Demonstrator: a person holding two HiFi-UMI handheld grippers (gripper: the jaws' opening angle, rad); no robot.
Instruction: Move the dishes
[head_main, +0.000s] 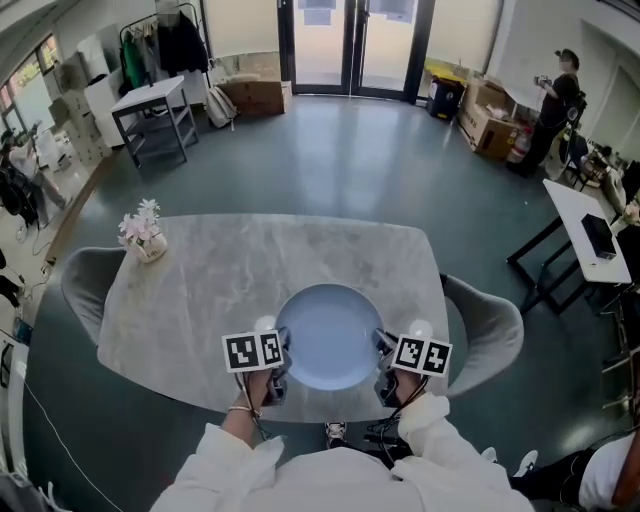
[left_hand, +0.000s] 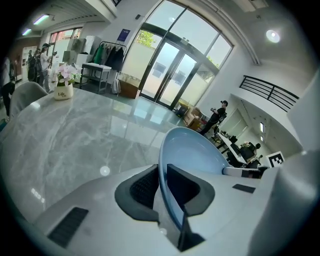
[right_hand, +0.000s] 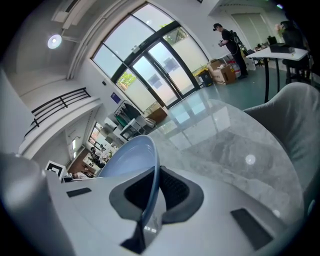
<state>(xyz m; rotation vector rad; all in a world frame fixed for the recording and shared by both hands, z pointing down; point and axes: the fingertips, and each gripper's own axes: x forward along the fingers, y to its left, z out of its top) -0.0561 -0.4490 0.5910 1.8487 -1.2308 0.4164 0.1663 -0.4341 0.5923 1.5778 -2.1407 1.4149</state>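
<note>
A round pale blue plate (head_main: 330, 335) sits over the near edge of the grey marble table (head_main: 230, 270). My left gripper (head_main: 280, 362) is shut on the plate's left rim and my right gripper (head_main: 382, 362) is shut on its right rim. In the left gripper view the plate (left_hand: 192, 150) stands edge-on between the dark pads (left_hand: 145, 187), its rim pinched. The right gripper view has the plate (right_hand: 130, 157) edge-on too, its rim clamped between that gripper's pads (right_hand: 172, 187).
A small white vase of pink flowers (head_main: 145, 235) stands at the table's far left corner. Grey chairs (head_main: 490, 320) flank the table on both sides. A person (head_main: 555, 105) stands far off at the back right, by desks and boxes.
</note>
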